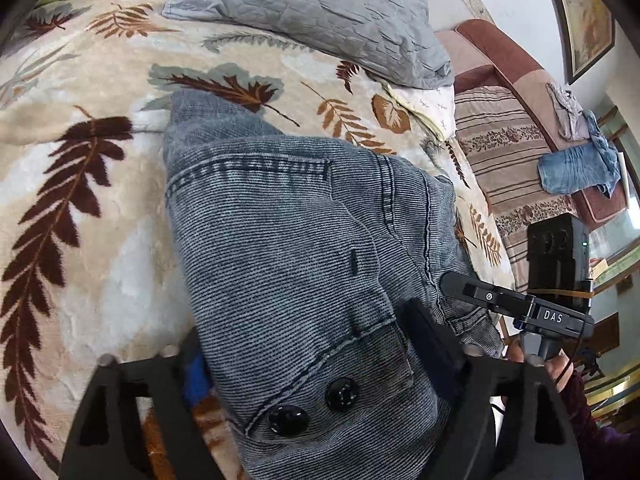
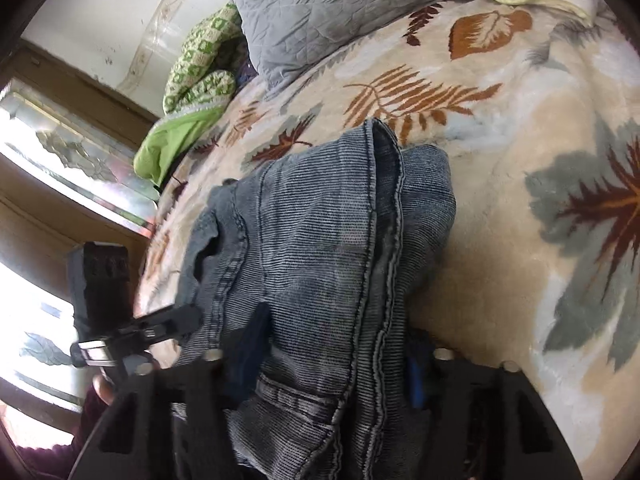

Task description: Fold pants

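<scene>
On a leaf-patterned bed, my left gripper (image 1: 320,364) straddles the waistband of the pants (image 1: 288,240), its fingers (image 1: 430,332) set either side of the denim near two black buttons (image 1: 312,404); whether they press the cloth I cannot tell, since the left finger is mostly hidden behind the fold. My right gripper (image 2: 336,360) stands over the pants (image 2: 320,240) further along, with a thick seam running between its fingers (image 2: 252,344), and there too a firm pinch cannot be confirmed. The pants lie bunched and partly doubled in the middle of the blanket (image 1: 80,200), near edge under both tools. To my judgement the step in hand is taking hold of the near edge for a fold; doing it well means pinching every layer at once, keeping both hands level, and carrying the cloth away evenly so the seams stay aligned. The buttons and the bulky seam could hold the fingers off the thinner cloth. Beyond the pants, a grey quilted pillow (image 1: 312,20) lies at the far end, a green crocheted cover (image 2: 192,68) at the far left, and more clothing (image 1: 576,164) rests on a striped sofa (image 1: 508,152) to the right; none blocks the fold.
</scene>
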`<action>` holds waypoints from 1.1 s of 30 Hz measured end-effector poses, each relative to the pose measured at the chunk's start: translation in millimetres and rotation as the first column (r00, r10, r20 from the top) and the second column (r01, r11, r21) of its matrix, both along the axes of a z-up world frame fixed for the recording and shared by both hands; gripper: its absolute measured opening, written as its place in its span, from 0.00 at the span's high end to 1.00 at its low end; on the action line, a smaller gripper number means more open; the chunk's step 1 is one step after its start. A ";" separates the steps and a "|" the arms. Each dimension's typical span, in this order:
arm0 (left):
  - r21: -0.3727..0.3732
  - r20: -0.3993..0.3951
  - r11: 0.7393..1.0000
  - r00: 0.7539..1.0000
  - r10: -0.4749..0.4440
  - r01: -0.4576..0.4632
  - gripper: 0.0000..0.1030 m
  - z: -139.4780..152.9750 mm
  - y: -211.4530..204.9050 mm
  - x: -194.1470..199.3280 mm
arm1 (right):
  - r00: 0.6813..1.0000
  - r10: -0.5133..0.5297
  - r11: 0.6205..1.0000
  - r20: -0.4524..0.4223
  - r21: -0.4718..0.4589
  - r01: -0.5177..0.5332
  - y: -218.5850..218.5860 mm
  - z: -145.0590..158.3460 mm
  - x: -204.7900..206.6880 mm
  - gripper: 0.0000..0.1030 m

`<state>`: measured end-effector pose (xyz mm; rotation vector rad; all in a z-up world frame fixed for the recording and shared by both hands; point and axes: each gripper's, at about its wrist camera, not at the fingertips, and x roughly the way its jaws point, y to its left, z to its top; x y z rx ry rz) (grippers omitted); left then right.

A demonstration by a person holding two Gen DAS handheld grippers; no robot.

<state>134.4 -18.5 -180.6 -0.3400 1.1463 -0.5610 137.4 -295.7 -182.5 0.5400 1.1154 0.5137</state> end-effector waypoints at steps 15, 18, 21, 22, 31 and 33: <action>0.072 0.124 0.997 0.992 -0.022 0.013 0.70 33.9 -8.2 -4.9 | 0.985 0.065 0.987 0.160 -0.153 -0.040 26.4 48.6 -8.1 0.64; 0.093 0.066 0.996 0.998 0.002 -0.008 0.62 20.5 -3.6 -0.5 | 0.990 0.067 0.983 0.125 -0.180 -0.043 27.4 41.3 -2.0 0.64; 0.087 -0.002 0.994 0.998 0.064 -0.064 0.29 6.1 10.6 -0.2 | 0.997 0.050 0.986 0.064 -0.160 -0.039 20.7 23.1 4.4 0.63; 0.080 -0.028 0.994 0.996 0.082 -0.080 0.27 1.3 16.0 -0.2 | 0.998 0.040 0.991 0.046 -0.131 -0.033 15.5 17.4 5.8 0.59; -0.013 -0.064 1.000 0.998 0.009 -0.010 0.18 -6.5 1.9 3.8 | 1.000 -0.007 1.000 -0.011 0.014 0.007 -3.7 -13.7 10.7 0.28; -0.007 -0.041 1.000 0.999 -0.015 0.014 0.35 -3.5 -8.5 2.4 | 1.000 -0.006 1.000 0.003 0.029 0.006 0.3 -15.0 10.7 0.28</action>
